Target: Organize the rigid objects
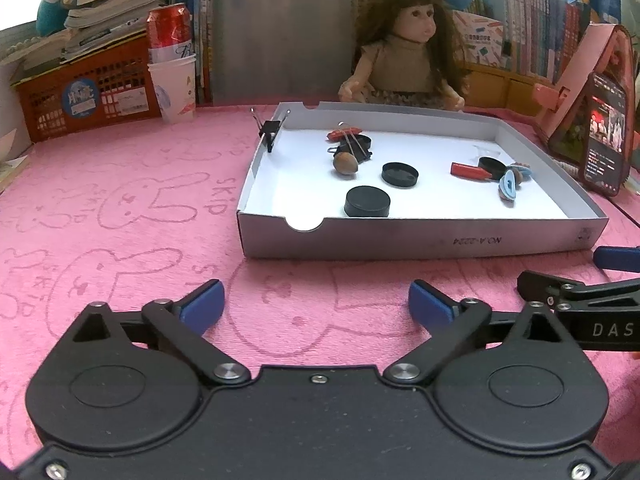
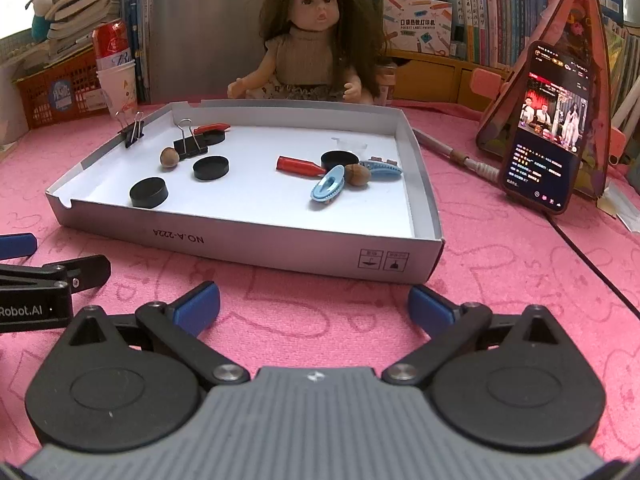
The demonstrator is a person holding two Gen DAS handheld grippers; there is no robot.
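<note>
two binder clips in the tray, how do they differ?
Rim clip is clamped onto the tray's left wall; loose clip sits on the tray floor beside a nut. Rim clip shows both wire handles up, splayed; on the loose clip only one raised handle is plain. Both are black with silver wire handles.

A long-haired doll (image 2: pixel 310 36) is seated behind the box. A lit phone (image 2: pixel 548 128) is propped against a pink stand. A red can (image 1: pixel 168 32) is stood in paper cups (image 1: pixel 174 88) beside an orange basket (image 1: pixel 84 92).
</note>
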